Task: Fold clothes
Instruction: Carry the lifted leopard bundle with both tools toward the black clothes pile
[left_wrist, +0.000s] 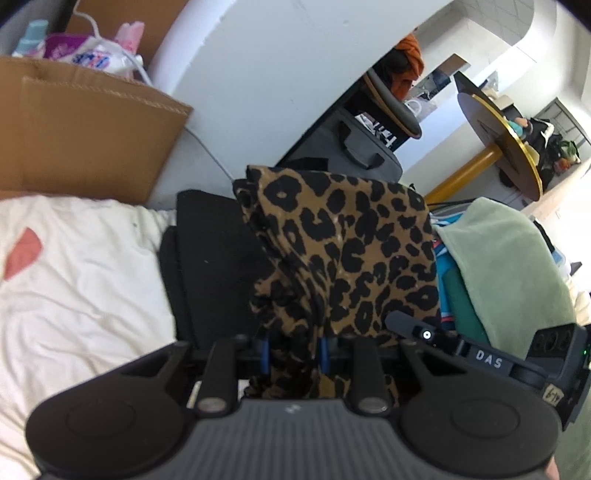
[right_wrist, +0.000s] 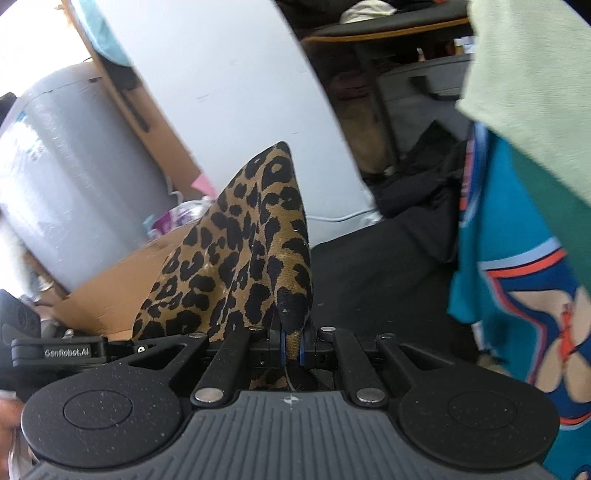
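both wrist views angled down, close on shared leopard-print garment, backgrounds blurred

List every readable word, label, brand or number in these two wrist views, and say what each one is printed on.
"DAS": on the black bar of the other gripper, seen in the left wrist view.
"GenRobot.AI": on the black bar of the other gripper, seen in the right wrist view.
Sticker on the device at right, left wrist view: handwritten, tilted, not reliably readable.
Plastic packaging in the cardboard box: print too blurred to read.

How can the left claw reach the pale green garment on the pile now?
Probably not yet: the left claw is shut on the leopard cloth, so it cannot take the pale green garment beside it.
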